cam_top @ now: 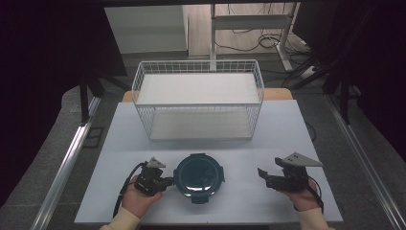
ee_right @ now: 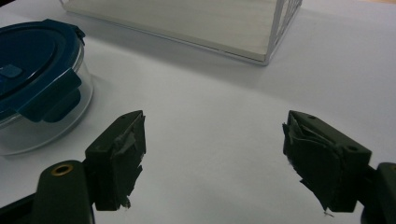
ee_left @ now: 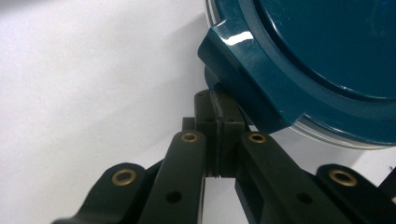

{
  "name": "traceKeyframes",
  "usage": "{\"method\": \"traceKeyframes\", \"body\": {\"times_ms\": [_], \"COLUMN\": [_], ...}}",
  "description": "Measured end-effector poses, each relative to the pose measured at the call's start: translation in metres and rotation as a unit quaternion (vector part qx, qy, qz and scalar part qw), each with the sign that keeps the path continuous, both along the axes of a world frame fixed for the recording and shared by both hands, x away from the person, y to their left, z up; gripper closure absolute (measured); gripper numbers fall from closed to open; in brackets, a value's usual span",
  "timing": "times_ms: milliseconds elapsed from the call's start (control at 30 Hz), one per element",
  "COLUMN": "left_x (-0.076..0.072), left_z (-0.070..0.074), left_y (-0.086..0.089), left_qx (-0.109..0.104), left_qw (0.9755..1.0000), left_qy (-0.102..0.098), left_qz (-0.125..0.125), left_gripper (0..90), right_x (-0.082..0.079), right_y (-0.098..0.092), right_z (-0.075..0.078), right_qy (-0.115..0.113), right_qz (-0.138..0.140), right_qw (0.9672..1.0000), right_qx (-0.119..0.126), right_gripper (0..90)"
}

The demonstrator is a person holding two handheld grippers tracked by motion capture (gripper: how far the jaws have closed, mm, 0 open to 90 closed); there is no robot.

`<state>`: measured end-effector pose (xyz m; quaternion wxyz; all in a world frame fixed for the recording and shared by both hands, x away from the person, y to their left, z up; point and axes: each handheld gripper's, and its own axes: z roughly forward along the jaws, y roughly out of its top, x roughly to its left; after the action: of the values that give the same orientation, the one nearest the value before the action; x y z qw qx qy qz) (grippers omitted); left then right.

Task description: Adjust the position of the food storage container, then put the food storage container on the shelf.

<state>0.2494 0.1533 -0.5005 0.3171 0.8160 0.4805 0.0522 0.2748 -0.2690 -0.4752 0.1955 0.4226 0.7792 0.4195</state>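
Observation:
A round clear container with a dark teal clip-on lid point(cam_top: 198, 177) sits near the front middle of the white table point(cam_top: 287, 139). My left gripper point(cam_top: 169, 181) lies at its left side, shut, pads pressed together with nothing between them. In the left gripper view the shut tips point(ee_left: 218, 112) reach just under a side latch of the lid point(ee_left: 252, 79); whether they touch it is unclear. My right gripper point(cam_top: 267, 168) rests to the right of the container, open and empty. In the right gripper view its jaws point(ee_right: 212, 158) stand wide apart over bare table, with the container point(ee_right: 37, 74) at the far left.
A white wire basket point(cam_top: 198, 93) with two pale shelves stands at the back middle of the table, its open front facing me; its lower corner point(ee_right: 268, 58) appears in the right gripper view. Bare tabletop lies between basket and container.

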Motion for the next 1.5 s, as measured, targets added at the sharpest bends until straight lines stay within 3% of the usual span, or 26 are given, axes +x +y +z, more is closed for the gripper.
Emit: {"method": "traceKeyframes", "body": {"times_ms": [167, 233, 267, 300, 333, 400, 567, 700, 833, 933, 1167, 1233, 1367, 1500], "left_x": [0.002, 0.001, 0.000, 0.000, -0.003, -0.006, -0.011, -0.013, -0.014, -0.016, -0.016, -0.017, -0.018, -0.016], "left_z": [0.000, 0.001, 0.005, 0.005, 0.012, 0.018, 0.031, 0.036, 0.038, 0.040, 0.040, 0.040, 0.042, 0.038], "left_y": [-0.002, 0.000, 0.005, 0.005, 0.012, 0.019, 0.033, 0.043, 0.049, 0.054, 0.053, 0.053, 0.052, 0.047], "left_qx": [0.005, 0.004, 0.005, 0.005, 0.003, -0.008, -0.031, -0.066, -0.079, -0.096, -0.101, -0.113, -0.119, -0.128], "left_qw": [0.9999, 0.9999, 0.9995, 0.9995, 0.9984, 0.9967, 0.9933, 0.9913, 0.9898, 0.9872, 0.9883, 0.9874, 0.9872, 0.9880], "left_qy": [-0.002, -0.011, -0.031, -0.031, -0.054, -0.072, -0.088, -0.093, -0.096, -0.108, -0.097, -0.094, -0.094, -0.078], "left_qz": [-0.009, -0.009, 0.004, 0.004, 0.018, 0.037, 0.069, 0.066, 0.071, 0.067, 0.061, 0.057, 0.050, 0.036], "left_gripper": [90.0, 90.0, 89.7, 87.1, 84.1, 73.2, 42.7, 28.5, 24.4, 22.4, 18.2, 17.1, 17.0, 15.9], "right_x": [-0.005, -0.006, -0.007, -0.007, -0.009, -0.010, -0.011, -0.012, -0.013, -0.013, -0.014, -0.015, -0.016, -0.020], "right_y": [-0.004, -0.005, -0.005, -0.005, -0.004, -0.004, -0.004, -0.005, -0.004, -0.002, 0.001, 0.002, 0.006, 0.017], "right_z": [0.001, 0.002, 0.004, 0.004, 0.006, 0.008, 0.007, 0.008, 0.008, 0.008, 0.007, 0.008, 0.009, 0.009], "right_qy": [-0.003, -0.007, -0.010, -0.010, -0.014, -0.017, -0.019, -0.019, -0.017, -0.011, -0.005, 0.001, 0.005, 0.018], "right_qz": [-0.005, -0.007, -0.008, -0.008, -0.009, -0.009, -0.009, -0.012, -0.012, -0.010, -0.008, -0.009, -0.006, 0.009], "right_qw": [1.0000, 0.9999, 0.9999, 0.9999, 0.9999, 0.9998, 0.9998, 0.9997, 0.9998, 0.9999, 0.9998, 0.9996, 0.9995, 0.9988], "right_qx": [-0.002, 0.000, -0.001, -0.001, 0.004, 0.007, 0.003, 0.004, 0.005, 0.007, 0.016, 0.025, 0.031, 0.044], "right_gripper": [21.1, 21.1, 21.1, 21.1, 21.0, 21.0, 21.0, 20.7, 20.2, 20.0, 18.8, 18.2, 17.8, 16.7]}}
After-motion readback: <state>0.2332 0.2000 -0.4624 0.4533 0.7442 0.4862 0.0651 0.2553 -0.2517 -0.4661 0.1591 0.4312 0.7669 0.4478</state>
